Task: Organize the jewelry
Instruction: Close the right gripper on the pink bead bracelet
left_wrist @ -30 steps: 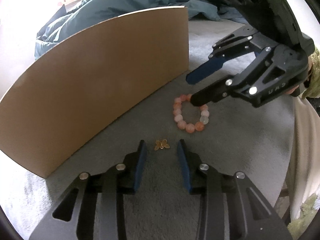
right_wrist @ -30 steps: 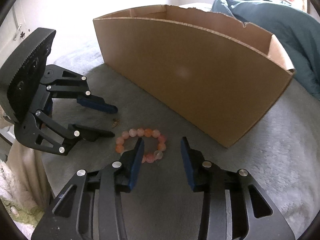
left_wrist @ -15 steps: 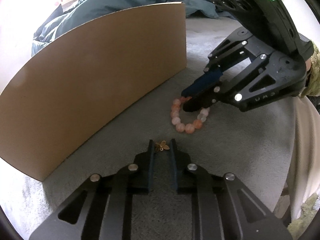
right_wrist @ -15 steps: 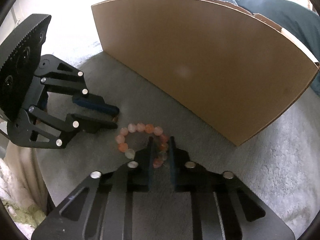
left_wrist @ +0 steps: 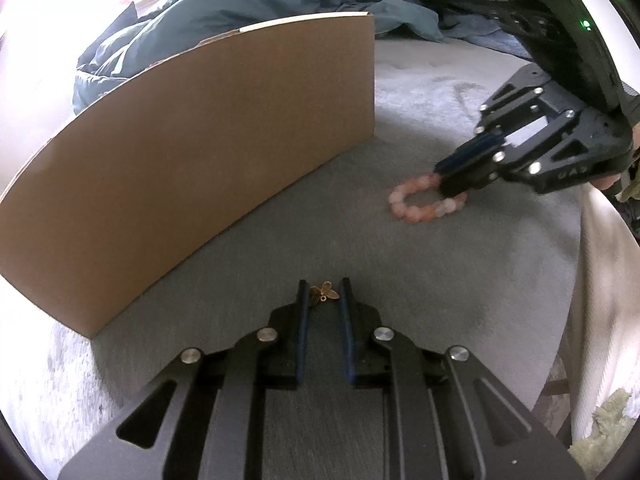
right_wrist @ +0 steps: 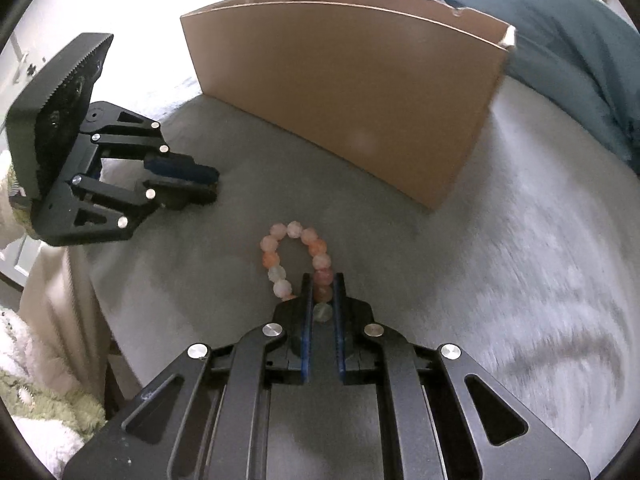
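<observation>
Bracelet flat, loop stretched away from right tongs

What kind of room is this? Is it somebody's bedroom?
Probably a bedroom. A rumpled teal duvet is heaped behind the cardboard box, and everything sits on a soft grey blanket, like a bed.

Pink, orange and milky-white beads make up the bracelet; the charm is gold, the box plain brown, the duvet teal.
</observation>
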